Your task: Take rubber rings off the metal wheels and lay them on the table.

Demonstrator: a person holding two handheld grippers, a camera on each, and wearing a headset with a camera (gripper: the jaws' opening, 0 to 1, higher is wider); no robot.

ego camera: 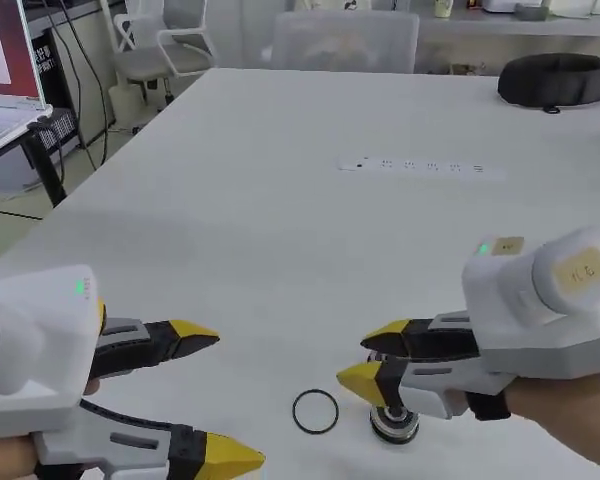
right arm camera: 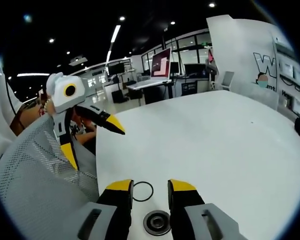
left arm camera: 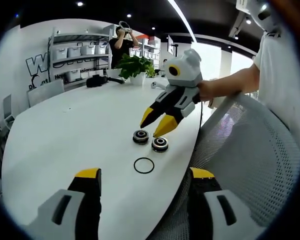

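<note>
The right gripper [ego camera: 368,358] hangs partly open over a metal wheel [ego camera: 393,423]. A loose rubber ring [ego camera: 315,411] lies at the wheel's nine o'clock. The left gripper [ego camera: 215,397] is wide open and empty. The wheel looks heavy; a ring on it is probably soft and stretchy, so pinch its outer edge

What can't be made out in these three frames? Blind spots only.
Head view: the right claw covers the top of a metal wheel, so stripped or not cannot be told.
Left gripper view: farther wheel and nearer wheel are too small to show any ring on them.
Right gripper view: the claw's own jaws overlap the edge of the wheel between them; touching or apart, cannot tell.
</note>
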